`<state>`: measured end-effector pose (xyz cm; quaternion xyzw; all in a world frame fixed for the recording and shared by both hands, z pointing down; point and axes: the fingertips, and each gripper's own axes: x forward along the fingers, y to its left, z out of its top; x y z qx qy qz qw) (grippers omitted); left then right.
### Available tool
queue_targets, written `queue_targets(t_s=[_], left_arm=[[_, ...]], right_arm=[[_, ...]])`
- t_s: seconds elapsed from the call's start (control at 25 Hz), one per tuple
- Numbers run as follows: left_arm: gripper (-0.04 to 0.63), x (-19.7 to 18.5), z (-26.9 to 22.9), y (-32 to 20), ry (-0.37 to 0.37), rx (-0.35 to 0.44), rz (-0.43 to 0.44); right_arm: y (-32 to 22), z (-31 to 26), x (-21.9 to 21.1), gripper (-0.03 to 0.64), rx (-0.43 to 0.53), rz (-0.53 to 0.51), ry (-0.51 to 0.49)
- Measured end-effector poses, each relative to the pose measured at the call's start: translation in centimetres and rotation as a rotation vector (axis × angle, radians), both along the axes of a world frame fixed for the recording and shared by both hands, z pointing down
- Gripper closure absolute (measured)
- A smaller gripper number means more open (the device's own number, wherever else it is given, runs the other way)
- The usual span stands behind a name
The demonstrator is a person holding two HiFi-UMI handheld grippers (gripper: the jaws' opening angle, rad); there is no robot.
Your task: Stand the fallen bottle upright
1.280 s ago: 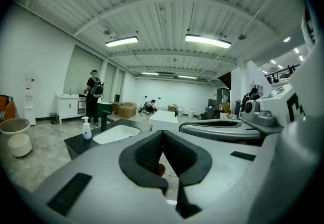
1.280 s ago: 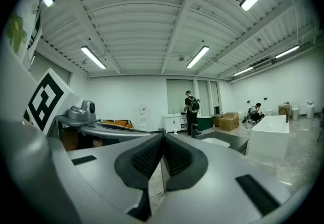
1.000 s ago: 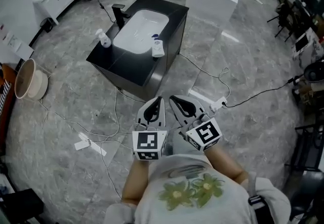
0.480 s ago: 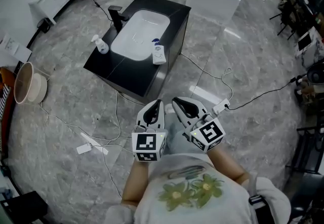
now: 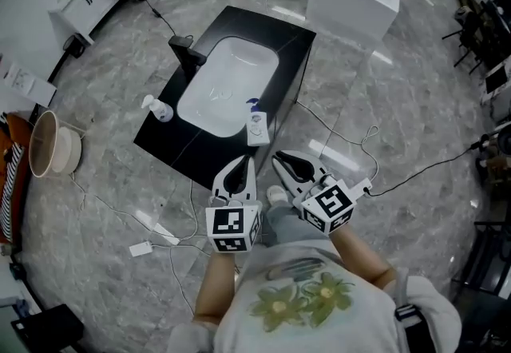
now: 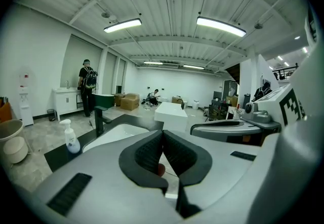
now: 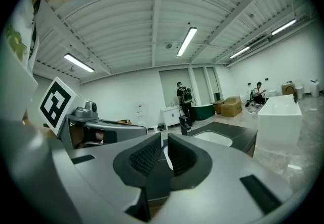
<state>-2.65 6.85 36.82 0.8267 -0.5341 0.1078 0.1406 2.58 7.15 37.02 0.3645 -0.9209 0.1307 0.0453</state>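
Risk first, by judgement: fallen bottle (image 5: 257,127) lying flat on the near rim of the black counter (image 5: 172,140), just beside the white basin (image 5: 231,76). Easy to nudge off that near edge onto the floor, or into the basin, with a clumsy sideways touch. Likely to slip or swing if pinched near one end and not at the middle. Loose cables (image 5: 180,220) on the floor between person and counter: a tripping hazard on the way in.

Left gripper (image 5: 249,161) and right gripper (image 5: 279,158) both held close to the chest, well apart from the counter. Left jaws pressed together at the tips, right jaws drawn to a thin slit, nothing clamped in either. Need opening before any grasp.

Head view: shows the whole layout, with the fallen bottle and, at the counter's left, an upright pump bottle (image 5: 160,109). Left gripper view: shows that pump bottle (image 6: 71,139) and the closed pads (image 6: 152,154) up close, but hides the counter's near rim behind the gripper body. Right gripper view: shows its own narrow slit and the room beyond, no bottle at all.
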Motion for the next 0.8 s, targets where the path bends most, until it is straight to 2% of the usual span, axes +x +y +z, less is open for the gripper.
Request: queue_targets(t_s=[0.32, 0.52, 0.8], left_arm=[[0.58, 0.0, 1.0, -8.8, -0.002, -0.021, -0.074], [0.58, -1.0, 2.5, -11.5, -0.008, -0.06, -0.127], [0.58, -2.7, 5.3, -14.0, -0.004, -0.116, -0.17]], right_arm=[[-9.9, 1.2, 0.5, 0.571, -0.022, -0.076, 0.044], [-14.3, 3.1, 0.0, 0.565, -0.045, -0.118, 0.074], [-19.0, 6.3, -1.0, 0.514, -0.083, -0.158, 0.12]])
